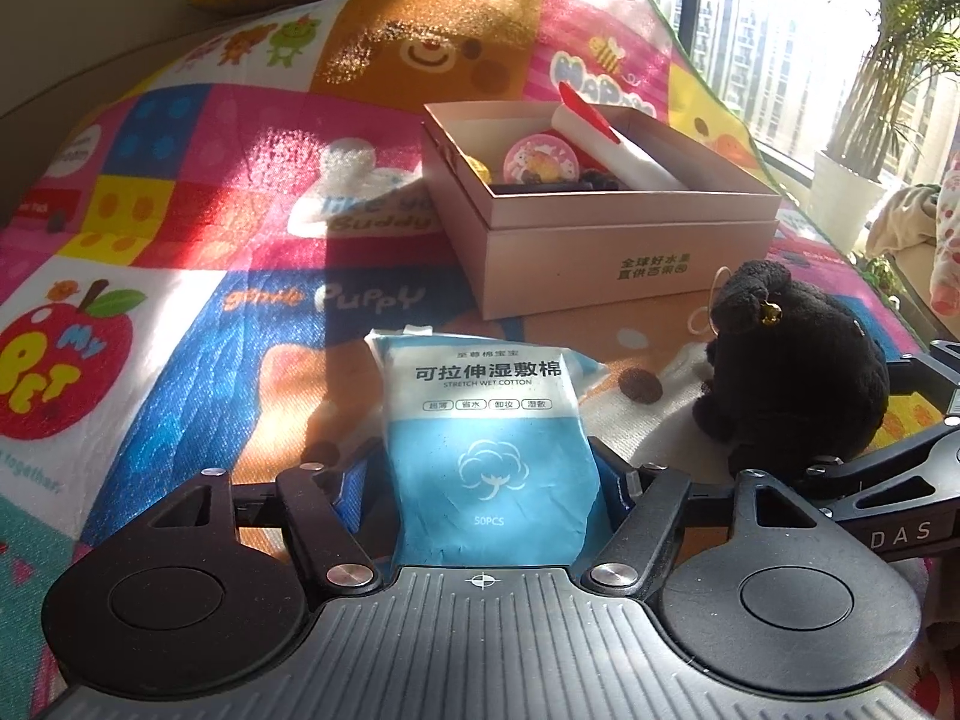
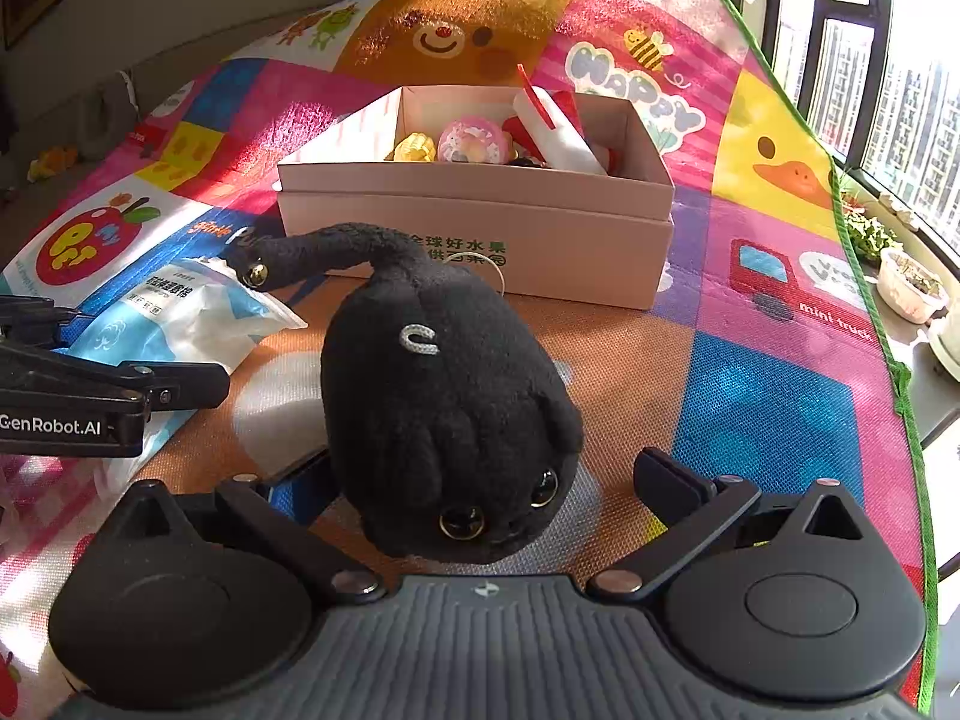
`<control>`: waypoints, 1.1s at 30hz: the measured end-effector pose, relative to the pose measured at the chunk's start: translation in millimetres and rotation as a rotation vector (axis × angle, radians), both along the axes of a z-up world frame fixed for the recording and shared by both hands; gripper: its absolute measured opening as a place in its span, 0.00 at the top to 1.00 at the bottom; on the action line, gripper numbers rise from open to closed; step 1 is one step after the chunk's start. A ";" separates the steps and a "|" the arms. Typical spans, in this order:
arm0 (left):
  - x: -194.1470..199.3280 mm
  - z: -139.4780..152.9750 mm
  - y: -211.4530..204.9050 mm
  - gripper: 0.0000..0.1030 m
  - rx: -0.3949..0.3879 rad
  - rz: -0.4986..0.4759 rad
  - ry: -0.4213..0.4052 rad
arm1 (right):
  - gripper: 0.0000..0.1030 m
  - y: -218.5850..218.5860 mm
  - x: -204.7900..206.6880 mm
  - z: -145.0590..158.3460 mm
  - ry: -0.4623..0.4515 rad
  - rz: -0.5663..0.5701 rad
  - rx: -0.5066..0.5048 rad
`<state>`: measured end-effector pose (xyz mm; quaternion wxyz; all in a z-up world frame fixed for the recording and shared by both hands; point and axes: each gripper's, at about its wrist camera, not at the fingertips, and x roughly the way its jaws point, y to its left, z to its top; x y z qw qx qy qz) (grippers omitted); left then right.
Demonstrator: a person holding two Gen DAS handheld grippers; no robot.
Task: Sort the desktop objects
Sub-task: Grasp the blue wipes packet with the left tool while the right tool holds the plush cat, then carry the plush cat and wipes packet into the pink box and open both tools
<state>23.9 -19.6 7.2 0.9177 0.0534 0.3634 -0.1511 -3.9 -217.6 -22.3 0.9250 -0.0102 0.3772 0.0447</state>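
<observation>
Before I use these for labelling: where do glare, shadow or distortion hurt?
Left wrist view: window blown out, hard sun patches and shadows on the mat, packet text sharp. Right wrist view: plush nearly featureless black; fisheye bends the mat edge.

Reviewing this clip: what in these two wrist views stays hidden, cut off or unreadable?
- Left wrist view: the lower end of the blue cotton-pad packet is hidden behind the left gripper body.
- Left wrist view: the near wall of the pink cardboard box hides its floor.
- Right wrist view: the black plush cat covers the right gripper's left pad, so contact is unclear.
- Right wrist view: packet print is too small.
</observation>
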 end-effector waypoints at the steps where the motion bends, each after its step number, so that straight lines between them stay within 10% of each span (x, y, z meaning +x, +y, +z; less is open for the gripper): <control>1: -0.5 0.3 -0.1 0.29 0.004 -0.001 -0.001 | 0.00 0.1 0.0 0.0 0.000 0.000 0.000; 14: -14.7 4.4 -0.4 0.37 0.015 -0.024 -0.005 | 0.01 8.2 -3.3 17.8 -0.081 0.036 -0.051; 18: -23.0 7.5 0.8 0.37 0.018 -0.026 -0.007 | 0.30 7.1 2.0 19.6 -0.051 0.059 -0.026; 26: -38.3 39.5 -1.1 0.42 0.039 -0.099 -0.077 | 0.35 -18.0 -12.7 48.0 0.067 0.128 0.109; 33: -6.3 113.1 -38.5 0.41 0.049 -0.191 -0.366 | 0.35 -73.9 -26.5 169.8 -0.277 0.035 0.181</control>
